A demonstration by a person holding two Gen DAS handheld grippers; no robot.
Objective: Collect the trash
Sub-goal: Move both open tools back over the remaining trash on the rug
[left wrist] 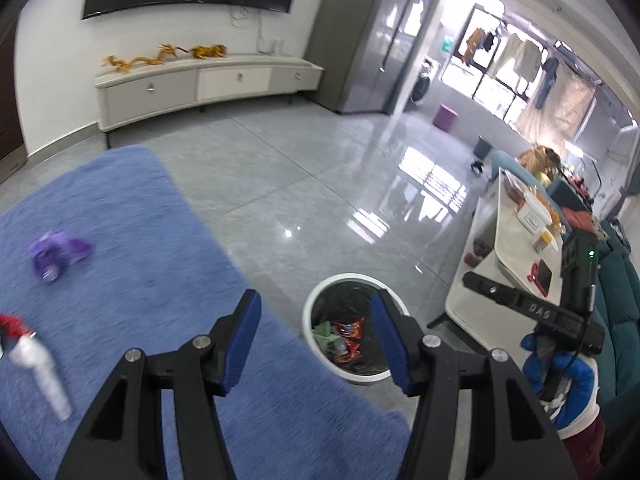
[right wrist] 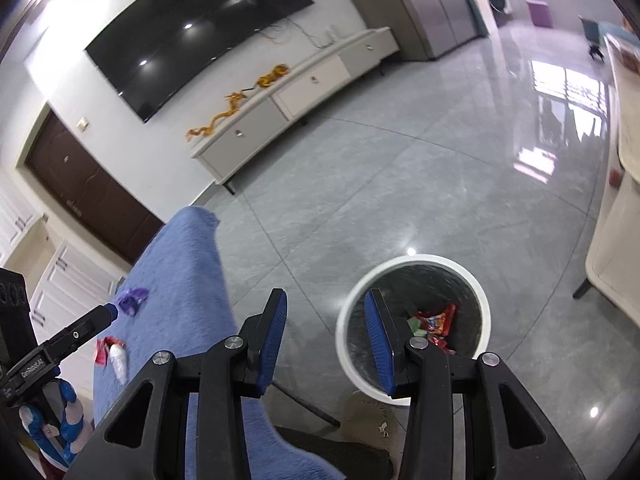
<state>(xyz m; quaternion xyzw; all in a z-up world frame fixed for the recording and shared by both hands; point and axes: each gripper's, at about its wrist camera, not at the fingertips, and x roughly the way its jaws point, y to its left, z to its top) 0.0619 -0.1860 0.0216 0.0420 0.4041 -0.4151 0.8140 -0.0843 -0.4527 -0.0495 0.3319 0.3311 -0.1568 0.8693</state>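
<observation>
A white round trash bin [left wrist: 316, 308] [right wrist: 352, 320] with a black liner stands on the floor and holds red and green wrappers [left wrist: 348, 330] [right wrist: 436, 320]. On the blue cloth-covered table [left wrist: 140, 248] [right wrist: 180, 272] lie a purple wrapper [left wrist: 58, 252] [right wrist: 132, 300], a crumpled white paper [left wrist: 44, 376] [right wrist: 119, 362] and a red wrapper [left wrist: 14, 326] [right wrist: 101, 352]. My left gripper [left wrist: 316, 340] is open and empty over the table's right edge beside the bin. My right gripper [right wrist: 326, 340] is open and empty, near the bin's left rim.
A white TV cabinet [left wrist: 208, 84] with a wall TV stands across the grey tiled floor [left wrist: 320, 168]. A white low table [left wrist: 516, 256] with small items and a green sofa are at the right. A black table leg [right wrist: 308, 406] shows below the cloth.
</observation>
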